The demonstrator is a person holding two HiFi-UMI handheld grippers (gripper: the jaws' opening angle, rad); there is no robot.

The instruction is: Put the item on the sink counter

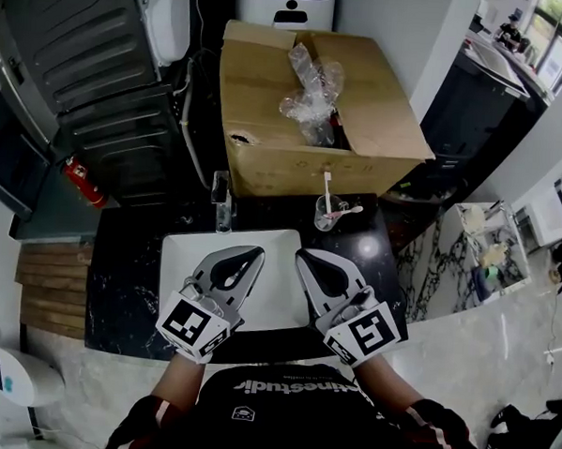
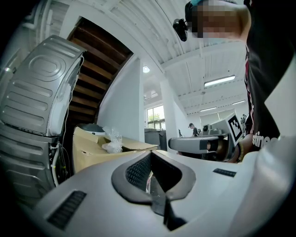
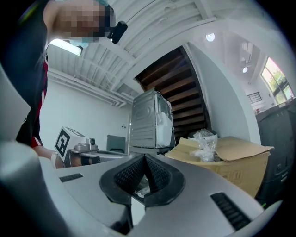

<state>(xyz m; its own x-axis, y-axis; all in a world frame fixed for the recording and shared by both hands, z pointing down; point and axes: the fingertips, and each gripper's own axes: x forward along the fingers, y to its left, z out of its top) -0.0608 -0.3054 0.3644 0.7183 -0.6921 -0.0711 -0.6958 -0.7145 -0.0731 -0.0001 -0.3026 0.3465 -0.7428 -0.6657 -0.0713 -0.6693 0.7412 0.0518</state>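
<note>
A black marble sink counter [image 1: 128, 277] holds a white basin [image 1: 276, 289]. On the counter behind the basin's right corner stands a clear glass cup [image 1: 328, 214] with a toothbrush in it. My left gripper [image 1: 252, 257] and right gripper [image 1: 304, 259] hover side by side over the basin, both pointing away from me. Each is shut with nothing between its jaws. In the left gripper view the left gripper [image 2: 150, 155] points up toward the box, its jaws meeting at the tip. In the right gripper view the right gripper [image 3: 144, 159] looks the same. Neither touches the cup.
A chrome faucet [image 1: 223, 205] stands at the basin's back left. Behind the counter is an open cardboard box [image 1: 363, 101] with crumpled plastic wrap [image 1: 312, 89]. Grey stacked appliances [image 1: 92, 59] and a red fire extinguisher [image 1: 84, 182] are at the left. A marble shelf [image 1: 482, 248] is at the right.
</note>
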